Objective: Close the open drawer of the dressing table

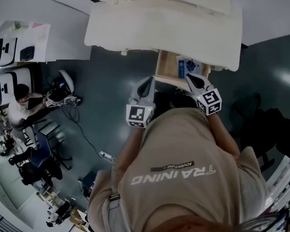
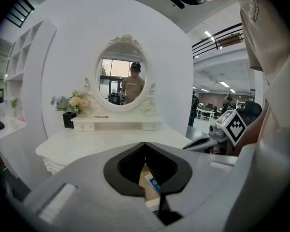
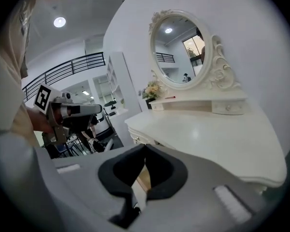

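The white dressing table (image 1: 164,28) stands at the top of the head view, its oval mirror (image 2: 124,79) facing me. Below its front edge the wooden drawer (image 1: 166,64) is pulled out, and a blue-and-white box (image 1: 187,65) lies inside. My left gripper (image 1: 149,83) hangs shut just short of the drawer's left front corner, holding nothing. My right gripper (image 1: 192,78) is shut too, at the drawer's right front, over the box. In each gripper view the black jaws meet at the tips, left gripper (image 2: 145,146) and right gripper (image 3: 145,149), with drawer wood (image 2: 146,178) showing below.
A vase of flowers (image 2: 72,103) stands on the tabletop's left. A white shelf unit (image 2: 19,81) is left of the table. A person (image 1: 19,105) sits at desks far left, with chairs and a power strip (image 1: 106,155) on the dark floor.
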A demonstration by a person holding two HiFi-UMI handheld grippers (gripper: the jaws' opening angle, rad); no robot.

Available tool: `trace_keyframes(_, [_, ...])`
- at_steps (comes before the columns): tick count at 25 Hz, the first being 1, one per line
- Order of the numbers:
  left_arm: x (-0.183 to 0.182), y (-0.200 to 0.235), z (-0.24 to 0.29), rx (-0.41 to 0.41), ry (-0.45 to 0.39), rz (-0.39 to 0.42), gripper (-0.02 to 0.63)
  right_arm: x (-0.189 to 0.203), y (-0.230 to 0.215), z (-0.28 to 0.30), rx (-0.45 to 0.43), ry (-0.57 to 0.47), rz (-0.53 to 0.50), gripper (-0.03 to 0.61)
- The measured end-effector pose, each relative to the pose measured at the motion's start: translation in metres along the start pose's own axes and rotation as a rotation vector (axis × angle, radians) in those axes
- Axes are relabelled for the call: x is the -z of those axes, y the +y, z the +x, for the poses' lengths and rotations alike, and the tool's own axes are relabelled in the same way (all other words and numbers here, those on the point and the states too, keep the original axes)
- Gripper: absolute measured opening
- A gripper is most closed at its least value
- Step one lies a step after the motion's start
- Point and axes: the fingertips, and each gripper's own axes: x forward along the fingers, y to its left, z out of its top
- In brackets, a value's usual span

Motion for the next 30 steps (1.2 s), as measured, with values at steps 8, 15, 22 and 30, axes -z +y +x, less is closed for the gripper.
trace_keyframes(8, [-0.142, 0.004, -0.118, 0.136, -0.092, 0.029, 0.008, -0.127, 0.107, -0.111, 0.191, -0.029, -0.042, 0.005])
trace_keyframes(15, [-0.234, 0.043, -0.220, 0.241, -0.158, 0.116, 0.008, -0.235, 0.228, -0.142, 0.285, -0.018, -0.089, 0.005])
trace_keyframes(22, [-0.184, 0.084, -0.178, 0.350, -0.060, 0.134, 0.008, -0.208, 0.223, -0.101, 0.393, 0.063, -0.016, 0.005])
trace_keyframes(30, [-0.169, 0.121, -0.142, 0.472, -0.022, 0.186, 0.008, -0.153, 0.210, -0.095, 0.568, 0.175, 0.138, 0.005])
